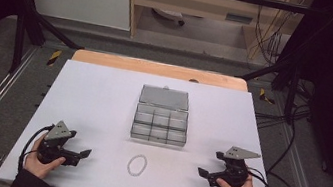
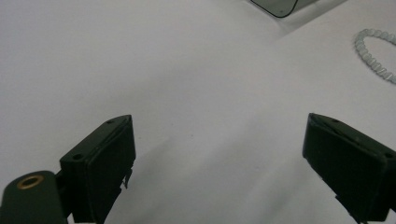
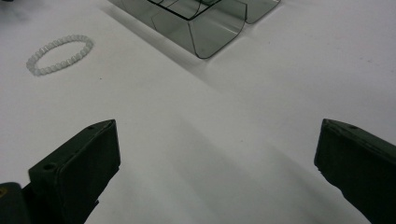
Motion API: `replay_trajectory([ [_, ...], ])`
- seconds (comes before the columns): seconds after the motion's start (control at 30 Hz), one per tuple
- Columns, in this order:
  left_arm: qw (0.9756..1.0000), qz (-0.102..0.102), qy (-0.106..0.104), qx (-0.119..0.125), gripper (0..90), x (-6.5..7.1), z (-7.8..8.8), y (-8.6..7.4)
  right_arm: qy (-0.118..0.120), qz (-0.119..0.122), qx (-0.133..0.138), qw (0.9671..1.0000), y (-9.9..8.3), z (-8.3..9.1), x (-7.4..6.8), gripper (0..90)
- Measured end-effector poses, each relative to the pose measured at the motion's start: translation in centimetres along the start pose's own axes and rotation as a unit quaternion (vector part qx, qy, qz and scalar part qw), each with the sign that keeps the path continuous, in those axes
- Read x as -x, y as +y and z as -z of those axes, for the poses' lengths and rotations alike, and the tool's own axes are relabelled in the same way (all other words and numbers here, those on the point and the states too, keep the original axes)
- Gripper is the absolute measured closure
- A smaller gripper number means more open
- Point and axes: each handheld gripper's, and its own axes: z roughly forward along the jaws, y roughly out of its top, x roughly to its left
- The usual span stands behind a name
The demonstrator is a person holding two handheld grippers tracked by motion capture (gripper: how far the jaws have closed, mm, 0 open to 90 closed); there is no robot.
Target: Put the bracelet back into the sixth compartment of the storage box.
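Lying loose at 6 o'clock of the open clear plastic compartment box (image 1: 160, 122), between the wide-open, empty left gripper (image 1: 75, 154) and right gripper (image 1: 207, 175): small pale beaded bracelet (image 1: 137, 164), probably light, floppy, best pinched across one strand.

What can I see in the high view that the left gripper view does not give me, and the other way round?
The high view alone gives the whole organizer box with its lid open and its compartments, both hands, the right gripper and the floor around the table.

The left gripper view alone gives the left gripper close up, its two black jaws wide apart over bare surface.

Both show the white table, the bead bracelet lying flat on it, and a part of the box.
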Motion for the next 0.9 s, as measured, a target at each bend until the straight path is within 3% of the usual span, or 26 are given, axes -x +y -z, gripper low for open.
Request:
replay_trajectory([
  [0.9, 1.0, 0.001, 0.001, -0.002, 9.3, 0.0, -0.2, 0.1, 0.007, 0.013, -0.003, 0.9999, 1.3, -2.0, -2.5, 0.6],
])
